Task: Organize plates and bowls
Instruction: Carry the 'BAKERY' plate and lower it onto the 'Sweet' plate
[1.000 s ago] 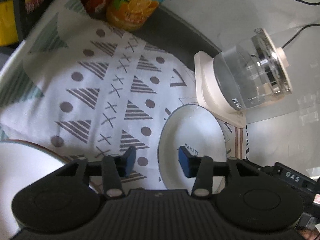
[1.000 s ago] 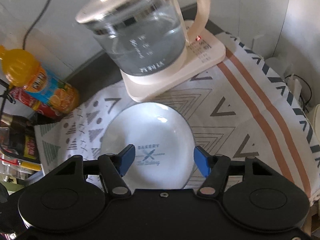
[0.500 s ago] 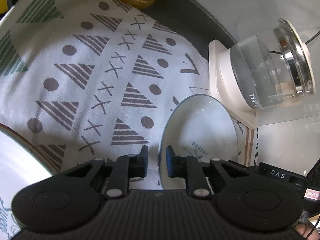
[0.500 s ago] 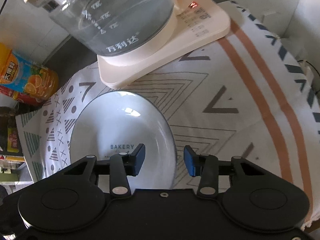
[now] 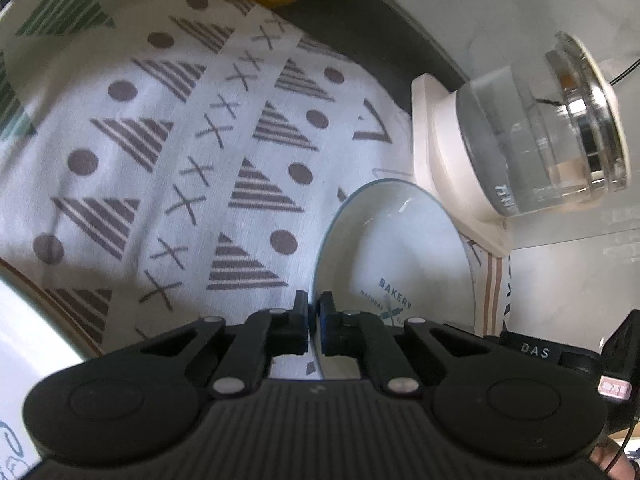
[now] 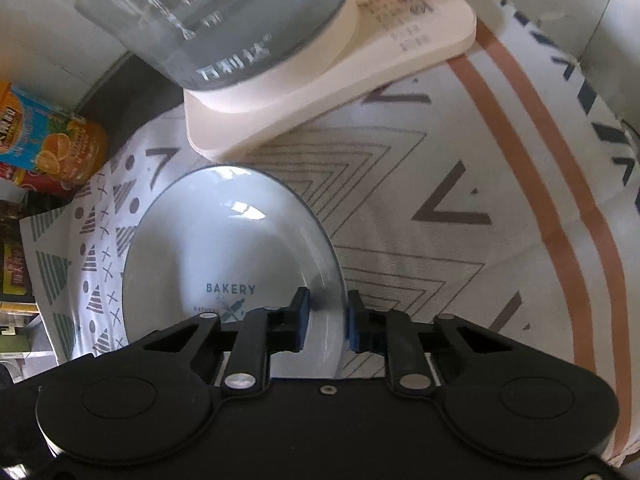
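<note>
A white plate (image 5: 394,248) printed "BAKERY" lies on the patterned cloth, also in the right wrist view (image 6: 224,256). My left gripper (image 5: 313,322) is shut on the plate's left rim. My right gripper (image 6: 325,318) straddles the plate's right rim, its blue pads (image 6: 301,312) narrowed around the rim with a small gap still showing. A second white plate with a brown rim (image 5: 28,320) shows at the lower left of the left wrist view.
A glass kettle (image 6: 224,20) on its cream base (image 6: 328,76) stands just beyond the plate, also in the left wrist view (image 5: 540,128). An orange juice bottle (image 6: 52,144) and other bottles stand at the far left. The patterned cloth (image 5: 168,152) covers the table.
Both grippers moved down to the plate and closed in on its opposite rims. The left went from wide open to shut on the rim; the right narrowed around the rim.
</note>
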The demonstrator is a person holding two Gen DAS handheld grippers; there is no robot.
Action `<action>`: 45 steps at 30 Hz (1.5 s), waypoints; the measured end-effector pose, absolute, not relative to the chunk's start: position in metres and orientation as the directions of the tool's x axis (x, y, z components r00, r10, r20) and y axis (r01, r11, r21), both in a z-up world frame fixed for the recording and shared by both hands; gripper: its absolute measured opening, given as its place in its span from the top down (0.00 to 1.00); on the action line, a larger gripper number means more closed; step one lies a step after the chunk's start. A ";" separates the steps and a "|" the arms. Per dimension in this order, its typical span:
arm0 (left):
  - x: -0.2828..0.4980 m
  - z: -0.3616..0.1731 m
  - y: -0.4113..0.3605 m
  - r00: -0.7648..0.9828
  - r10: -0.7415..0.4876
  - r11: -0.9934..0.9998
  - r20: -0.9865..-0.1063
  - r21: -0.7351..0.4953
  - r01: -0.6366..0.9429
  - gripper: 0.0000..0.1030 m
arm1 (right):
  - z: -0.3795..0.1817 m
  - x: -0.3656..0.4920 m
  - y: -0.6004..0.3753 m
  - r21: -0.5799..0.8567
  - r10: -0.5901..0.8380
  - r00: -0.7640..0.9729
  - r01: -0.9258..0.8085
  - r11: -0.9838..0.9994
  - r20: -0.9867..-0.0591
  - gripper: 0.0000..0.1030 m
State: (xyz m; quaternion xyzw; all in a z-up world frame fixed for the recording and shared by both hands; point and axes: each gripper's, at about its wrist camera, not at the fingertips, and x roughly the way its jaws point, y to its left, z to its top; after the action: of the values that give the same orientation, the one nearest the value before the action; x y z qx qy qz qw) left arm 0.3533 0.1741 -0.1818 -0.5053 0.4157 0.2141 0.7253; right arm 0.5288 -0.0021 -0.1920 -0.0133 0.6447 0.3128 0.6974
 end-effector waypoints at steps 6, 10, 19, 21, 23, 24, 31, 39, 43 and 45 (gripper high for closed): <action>0.346 -0.170 0.190 0.583 -0.080 0.399 -0.809 -0.562 -0.725 0.97 | -0.174 0.522 -0.001 0.434 0.484 -0.020 -0.475 0.766 -0.875 0.92; 0.337 -0.164 0.198 0.593 -0.070 0.398 -0.802 -0.568 -0.720 0.97 | -0.166 0.514 0.006 0.455 0.513 -0.013 -0.480 0.750 -0.858 0.93; 0.306 -0.135 0.211 0.623 -0.041 0.427 -0.781 -0.578 -0.696 0.97 | -0.136 0.491 0.017 0.489 0.568 0.009 -0.499 0.715 -0.823 0.94; 0.297 -0.130 0.215 0.627 -0.037 0.431 -0.778 -0.578 -0.692 0.97 | -0.130 0.484 0.020 0.497 0.580 0.013 -0.501 0.709 -0.814 0.94; 0.289 -0.122 0.219 0.630 -0.030 0.442 -0.776 -0.576 -0.688 0.97 | -0.125 0.475 0.023 0.502 0.588 0.016 -0.503 0.704 -0.808 0.94; 0.285 -0.119 0.221 0.631 -0.027 0.446 -0.775 -0.574 -0.686 0.97 | -0.123 0.470 0.025 0.505 0.593 0.019 -0.504 0.701 -0.805 0.94; 0.252 -0.102 0.235 0.638 -0.025 0.470 -0.769 -0.573 -0.672 0.97 | -0.108 0.432 0.029 0.522 0.620 0.036 -0.504 0.688 -0.784 0.94; 0.216 -0.095 0.243 0.644 -0.037 0.495 -0.764 -0.573 -0.653 0.97 | -0.099 0.389 0.029 0.526 0.629 0.064 -0.487 0.697 -0.775 0.93; 0.196 -0.094 0.246 0.641 -0.048 0.507 -0.766 -0.572 -0.645 0.97 | -0.096 0.367 0.027 0.519 0.627 0.078 -0.487 0.702 -0.775 0.93; 0.187 -0.095 0.247 0.639 -0.054 0.513 -0.767 -0.571 -0.642 0.97 | -0.095 0.355 0.026 0.517 0.627 0.084 -0.486 0.705 -0.775 0.93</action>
State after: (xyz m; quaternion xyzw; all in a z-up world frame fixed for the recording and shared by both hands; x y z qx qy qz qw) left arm 0.1874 0.2468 -0.0949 -0.4564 0.3810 0.1879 0.7818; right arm 0.3555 0.0255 -0.0951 0.0625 0.5603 0.3792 0.7337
